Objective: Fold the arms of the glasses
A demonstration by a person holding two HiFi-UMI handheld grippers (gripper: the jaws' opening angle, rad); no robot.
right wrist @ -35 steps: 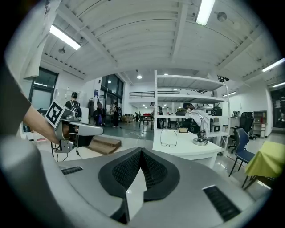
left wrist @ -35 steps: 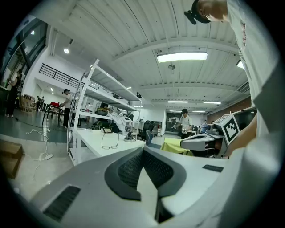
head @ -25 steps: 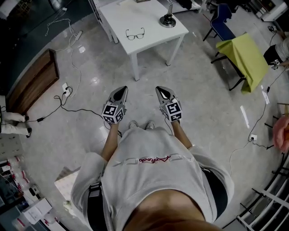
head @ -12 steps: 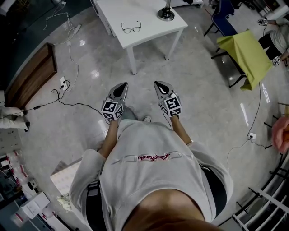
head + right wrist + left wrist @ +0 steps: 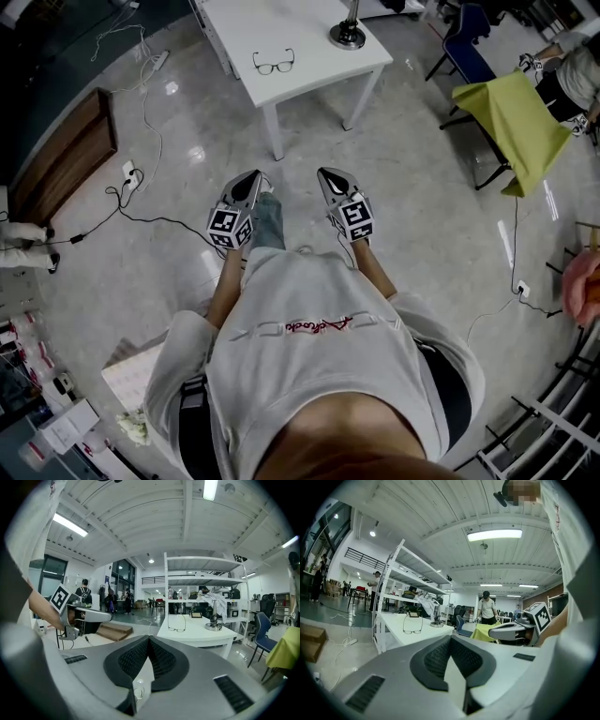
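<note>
Holding now: the left gripper (image 5: 252, 178) and the right gripper (image 5: 325, 173) both have their jaws pressed together, with nothing in them.
Glasses spot: the glasses (image 5: 273, 63) lie on the white table (image 5: 314, 67) with their arms spread open, well apart from both grippers.
Trip risk: wires (image 5: 150, 220) lie on the shiny floor (image 5: 422, 216) near the person's left side. I think a foot could catch one or slip.
Bump risk: a metal stand (image 5: 348, 36) sits on the same table, near the glasses. A wide swing could knock it over.
Grab risk: shut tips cannot pinch. They might just push the glasses along the smooth top.
Squeeze risk: too hard a pinch could bend an arm.
Glasses make: thin dark frame, clear lenses, skinny arms. They are likely light and bendy.
Table make: flat, smooth, white, with straight legs.
Gripper make: hard grey pointed shells with black bumpy pads inside.
</note>
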